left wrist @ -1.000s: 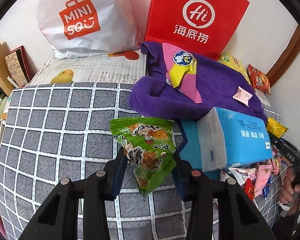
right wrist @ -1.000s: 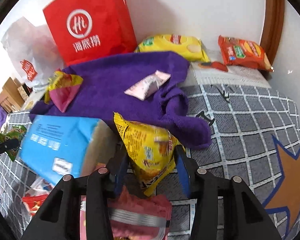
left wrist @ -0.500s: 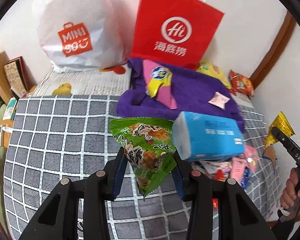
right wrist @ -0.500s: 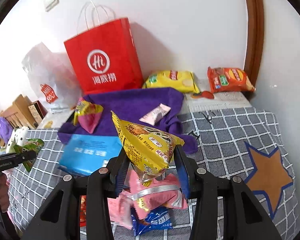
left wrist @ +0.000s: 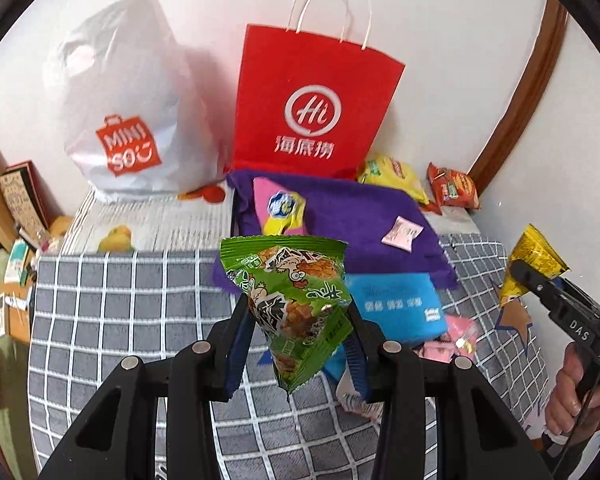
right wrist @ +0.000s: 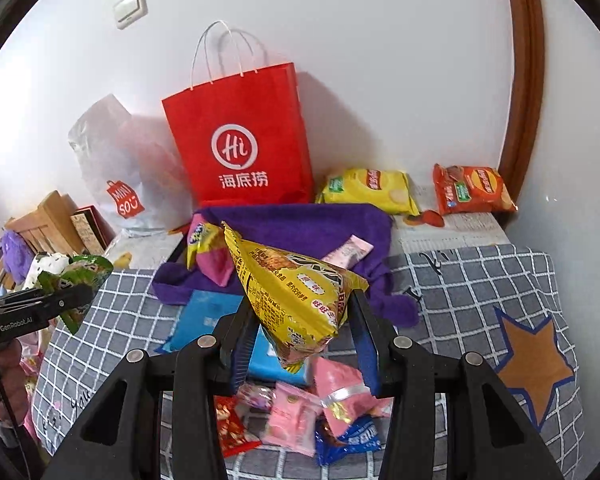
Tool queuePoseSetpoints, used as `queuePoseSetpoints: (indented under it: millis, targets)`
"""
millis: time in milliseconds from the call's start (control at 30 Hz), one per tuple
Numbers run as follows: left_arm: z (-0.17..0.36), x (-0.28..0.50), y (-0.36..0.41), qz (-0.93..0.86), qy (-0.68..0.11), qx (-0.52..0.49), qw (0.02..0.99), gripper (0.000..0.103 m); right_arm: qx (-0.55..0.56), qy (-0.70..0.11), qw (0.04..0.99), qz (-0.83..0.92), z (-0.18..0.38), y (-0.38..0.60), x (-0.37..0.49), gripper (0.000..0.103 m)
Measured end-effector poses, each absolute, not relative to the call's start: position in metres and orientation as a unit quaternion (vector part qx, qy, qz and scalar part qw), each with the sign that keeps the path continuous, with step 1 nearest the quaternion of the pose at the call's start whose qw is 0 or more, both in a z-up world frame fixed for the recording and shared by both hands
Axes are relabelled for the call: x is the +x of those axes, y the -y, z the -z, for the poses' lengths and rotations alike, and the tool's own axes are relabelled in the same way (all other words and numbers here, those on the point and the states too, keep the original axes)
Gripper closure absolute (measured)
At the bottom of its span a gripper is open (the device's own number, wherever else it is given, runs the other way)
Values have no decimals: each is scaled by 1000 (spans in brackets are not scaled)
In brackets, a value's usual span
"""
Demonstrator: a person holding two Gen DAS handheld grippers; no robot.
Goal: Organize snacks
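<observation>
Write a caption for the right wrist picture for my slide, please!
Right gripper lifts a yellow snack bag above the snack pile, red paper bag behind.

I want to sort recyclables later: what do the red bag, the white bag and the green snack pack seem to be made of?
Red bag: looks like matte paper, with crisp folded edges and white cord handles. White bag: probably thin plastic film, soft, crinkled, slightly see-through. Green snack pack: glossy printed film, likely plastic or foil-lined, with crimped seams.

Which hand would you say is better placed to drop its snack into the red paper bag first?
Probably the left: its claw holds the green packet directly below the red bag.
</observation>
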State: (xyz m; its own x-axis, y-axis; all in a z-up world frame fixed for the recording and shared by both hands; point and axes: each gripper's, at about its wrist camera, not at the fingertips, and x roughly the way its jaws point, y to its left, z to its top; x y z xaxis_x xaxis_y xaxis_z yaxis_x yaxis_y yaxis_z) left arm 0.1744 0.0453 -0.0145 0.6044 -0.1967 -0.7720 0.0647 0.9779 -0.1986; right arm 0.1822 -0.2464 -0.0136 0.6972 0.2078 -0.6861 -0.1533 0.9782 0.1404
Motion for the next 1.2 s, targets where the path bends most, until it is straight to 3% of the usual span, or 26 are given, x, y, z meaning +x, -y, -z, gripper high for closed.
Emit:
queuePoseSetpoints:
  millis: [500,1200]
  targets:
    - [-9,233,-39,89,-419,-56,902,63,38,-359,928,-86,0,225,233,59]
    - [25,330,-29,90,-443,-44,891,63,12,-355,930,-97,10,191,338,59]
